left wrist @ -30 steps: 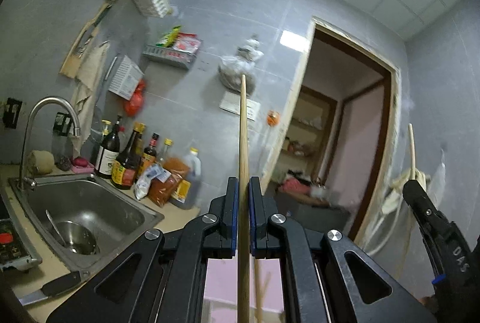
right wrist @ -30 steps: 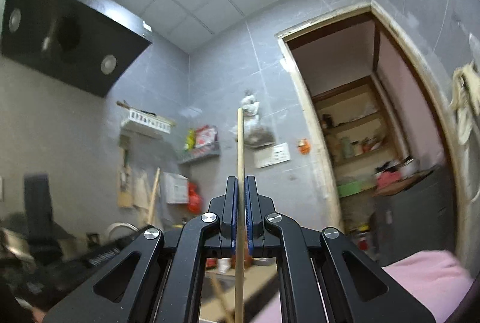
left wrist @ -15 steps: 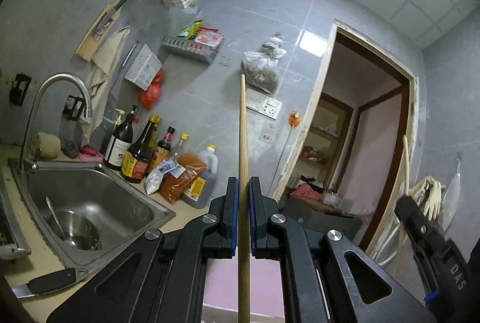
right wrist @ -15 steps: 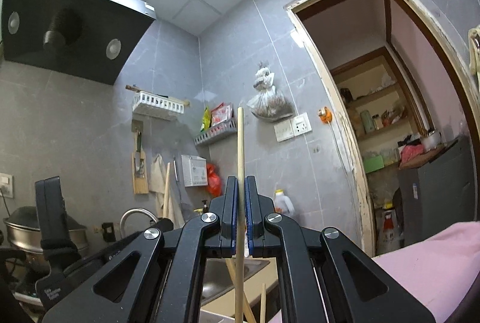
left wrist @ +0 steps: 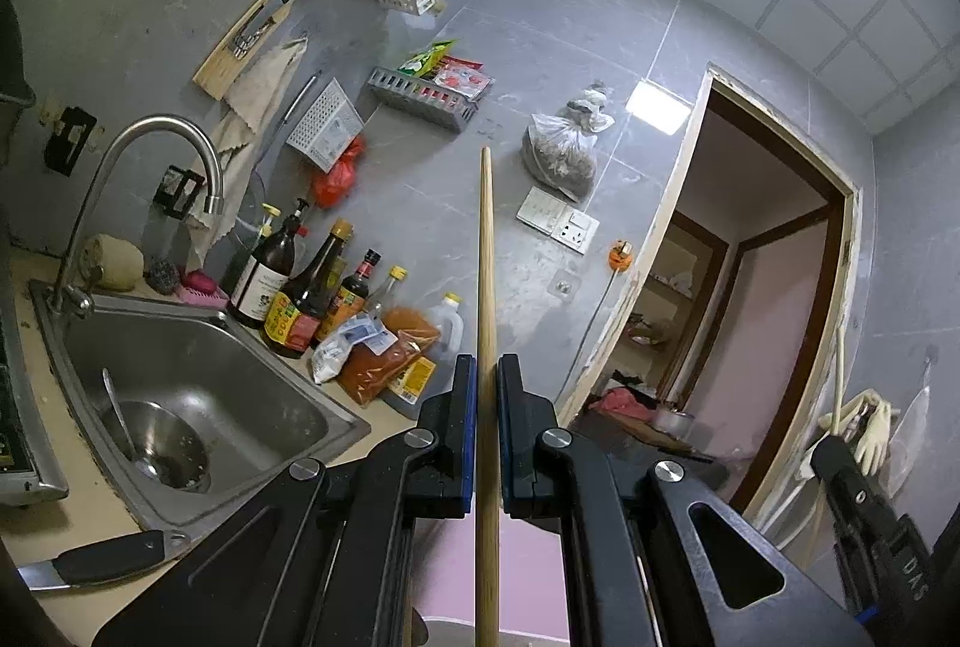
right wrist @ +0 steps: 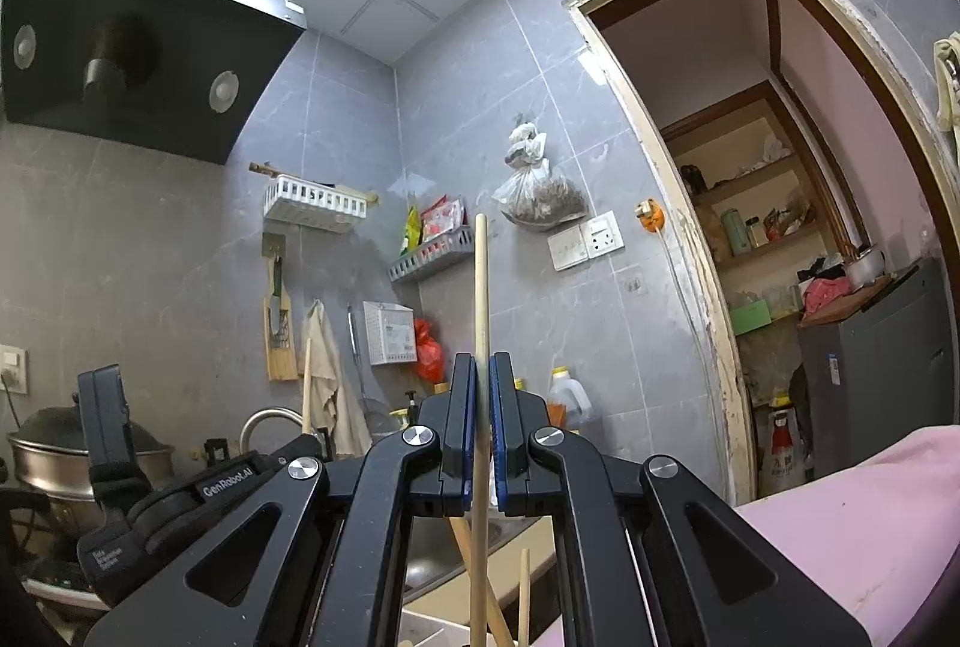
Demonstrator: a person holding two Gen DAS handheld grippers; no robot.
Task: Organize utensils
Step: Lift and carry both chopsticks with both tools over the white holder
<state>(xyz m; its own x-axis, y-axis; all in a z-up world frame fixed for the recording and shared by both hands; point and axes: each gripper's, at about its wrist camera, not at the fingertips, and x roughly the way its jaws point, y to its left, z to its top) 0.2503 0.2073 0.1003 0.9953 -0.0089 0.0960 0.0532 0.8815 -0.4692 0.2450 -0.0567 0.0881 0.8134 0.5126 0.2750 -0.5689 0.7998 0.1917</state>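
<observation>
Clamped between the blue pads of the left tongs (left wrist: 486, 431), a wooden chopstick (left wrist: 486, 287) was held upright at the centre of the left wrist frame, its tip reaching up against the grey tiled wall. The jaws were closed tight on its shaft. In the right wrist frame a second chopstick (right wrist: 480, 299) was gripped in the same way by the right tongs (right wrist: 480, 437), likewise squeezed shut, with the stick standing vertical in mid frame. More wooden sticks (right wrist: 523, 593) were seen at the bottom centre of that frame, leaning below the tongs; what they stood in could not be made out. At the lower left of the left wrist frame a steel sink (left wrist: 252, 389) was set into the bench (left wrist: 36, 533), with a small bowl and spoon (left wrist: 159, 446) lying in it and a knife (left wrist: 90, 566) resting on the bench edge near it. Sauce bottles (left wrist: 300, 299) were grouped beside the sink, left of centre. A doorway (left wrist: 774, 287) was seen at the right.
</observation>
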